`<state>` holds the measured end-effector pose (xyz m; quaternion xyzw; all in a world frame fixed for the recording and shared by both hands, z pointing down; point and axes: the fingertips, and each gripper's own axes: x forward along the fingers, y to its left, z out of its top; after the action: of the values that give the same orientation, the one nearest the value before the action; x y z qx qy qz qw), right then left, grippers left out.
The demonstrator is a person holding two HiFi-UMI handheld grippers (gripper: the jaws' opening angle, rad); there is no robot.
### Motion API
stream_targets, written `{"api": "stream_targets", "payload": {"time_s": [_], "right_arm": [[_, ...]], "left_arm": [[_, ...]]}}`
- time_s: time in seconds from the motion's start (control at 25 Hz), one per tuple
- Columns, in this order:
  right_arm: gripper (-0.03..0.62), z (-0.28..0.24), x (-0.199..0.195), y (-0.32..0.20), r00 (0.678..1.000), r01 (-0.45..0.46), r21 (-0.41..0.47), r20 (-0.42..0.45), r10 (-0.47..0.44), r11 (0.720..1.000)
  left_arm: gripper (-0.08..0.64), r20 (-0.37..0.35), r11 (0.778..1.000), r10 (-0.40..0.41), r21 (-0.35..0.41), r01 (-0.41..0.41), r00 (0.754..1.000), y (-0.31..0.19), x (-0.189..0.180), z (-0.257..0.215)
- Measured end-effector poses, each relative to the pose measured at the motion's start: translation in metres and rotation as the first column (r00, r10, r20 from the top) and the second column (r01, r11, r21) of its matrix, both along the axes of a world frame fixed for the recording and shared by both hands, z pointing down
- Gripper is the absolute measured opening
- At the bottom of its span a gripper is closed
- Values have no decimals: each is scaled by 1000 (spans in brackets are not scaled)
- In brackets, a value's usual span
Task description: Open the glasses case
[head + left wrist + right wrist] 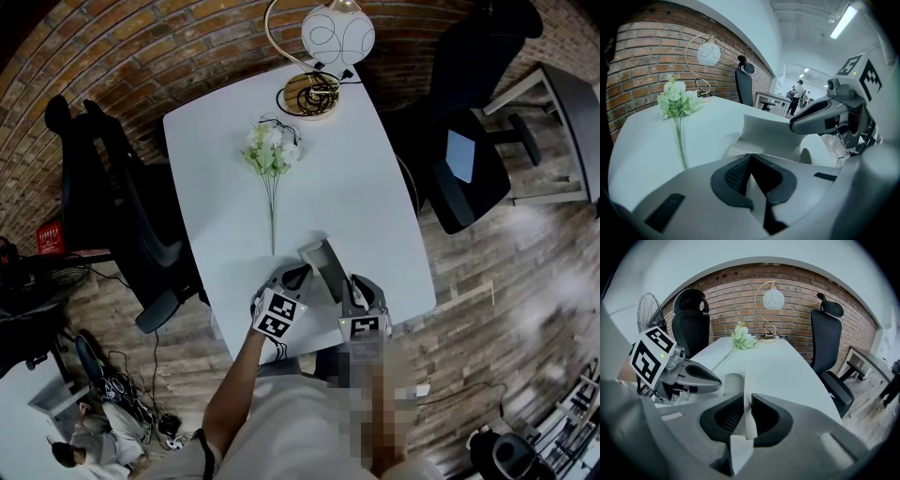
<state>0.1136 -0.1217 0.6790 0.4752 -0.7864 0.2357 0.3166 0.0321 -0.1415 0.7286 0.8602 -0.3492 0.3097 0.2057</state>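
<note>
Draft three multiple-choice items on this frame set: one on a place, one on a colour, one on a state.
1. Where does the lamp stand on the table?
A. At the near edge, by the grippers
B. At the far end, beyond the flowers
C. On the floor

2. What colour is the table top?
A. White
B. Black
C. Wood brown

3. How do the jaws of the right gripper stand?
A. Wide apart, nothing between them
B. Closed on a thin flap of the glasses case
C. Closed on a flower stem

Answers:
1 B: the head view shows the lamp at the end away from the person, past the flowers.
2 A: the top is plain white in all three views.
3 B: the right gripper view shows both pads pressing a thin white flap.
</note>
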Motion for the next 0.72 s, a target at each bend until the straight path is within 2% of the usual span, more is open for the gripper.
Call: {"api": "stream_targets", "payload": {"time_s": [0.72], "right_arm": [[43,2,12,-6,999,-45,8,-1,45,999]], "left_arm": [[5,-4,1000,-8,1,8,1000,0,0,0]]}}
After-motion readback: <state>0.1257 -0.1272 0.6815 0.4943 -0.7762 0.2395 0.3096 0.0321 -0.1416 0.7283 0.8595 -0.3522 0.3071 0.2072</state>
